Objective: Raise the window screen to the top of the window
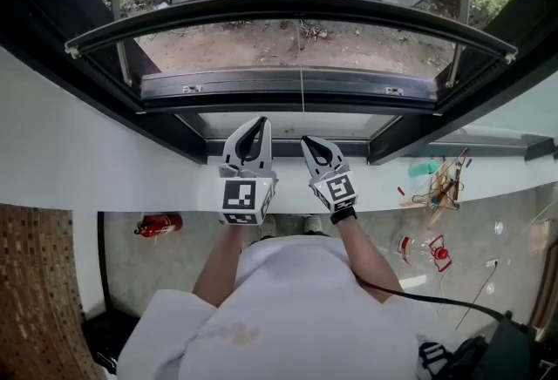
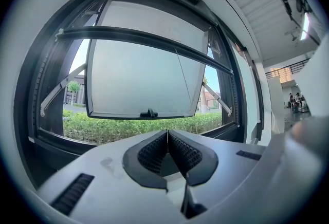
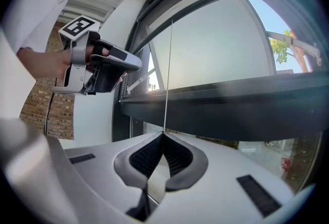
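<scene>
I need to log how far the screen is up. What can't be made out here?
Screen mesh: too fine to tell from glass, all views.
Cord top attachment: too small, right gripper view.
Cord below the right gripper jaws: hidden by its body.
Clutter at right: too small, head view.

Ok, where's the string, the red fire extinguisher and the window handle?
string (image 3: 168,74), right gripper view, middle of its length.
fire extinguisher (image 1: 159,225), head view, red body.
window handle (image 2: 149,113), left gripper view, middle of the black grip.
</scene>
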Tool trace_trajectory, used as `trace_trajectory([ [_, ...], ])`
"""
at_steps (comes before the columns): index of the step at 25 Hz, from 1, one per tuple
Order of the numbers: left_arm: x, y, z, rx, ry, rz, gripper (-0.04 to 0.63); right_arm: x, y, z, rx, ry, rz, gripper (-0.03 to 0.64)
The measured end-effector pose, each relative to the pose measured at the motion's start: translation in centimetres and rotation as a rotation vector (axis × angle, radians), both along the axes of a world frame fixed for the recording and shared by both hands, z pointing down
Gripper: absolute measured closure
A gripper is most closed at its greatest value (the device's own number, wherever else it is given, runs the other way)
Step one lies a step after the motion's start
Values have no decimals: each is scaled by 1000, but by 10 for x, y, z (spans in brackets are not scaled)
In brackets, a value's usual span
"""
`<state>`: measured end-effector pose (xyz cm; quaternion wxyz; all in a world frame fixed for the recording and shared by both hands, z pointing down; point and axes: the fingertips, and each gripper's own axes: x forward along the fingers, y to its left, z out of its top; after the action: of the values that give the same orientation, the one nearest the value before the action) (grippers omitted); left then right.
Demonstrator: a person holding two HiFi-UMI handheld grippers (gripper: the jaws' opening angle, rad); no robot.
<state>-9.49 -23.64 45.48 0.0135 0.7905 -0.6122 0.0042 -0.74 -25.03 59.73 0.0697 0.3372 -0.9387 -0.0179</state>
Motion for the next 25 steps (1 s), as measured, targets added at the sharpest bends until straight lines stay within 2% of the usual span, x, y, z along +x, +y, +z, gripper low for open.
trace_trajectory([
  [25,0,0,-11,25,9,7,588,-1,-3,-20,9,-55,4,617],
])
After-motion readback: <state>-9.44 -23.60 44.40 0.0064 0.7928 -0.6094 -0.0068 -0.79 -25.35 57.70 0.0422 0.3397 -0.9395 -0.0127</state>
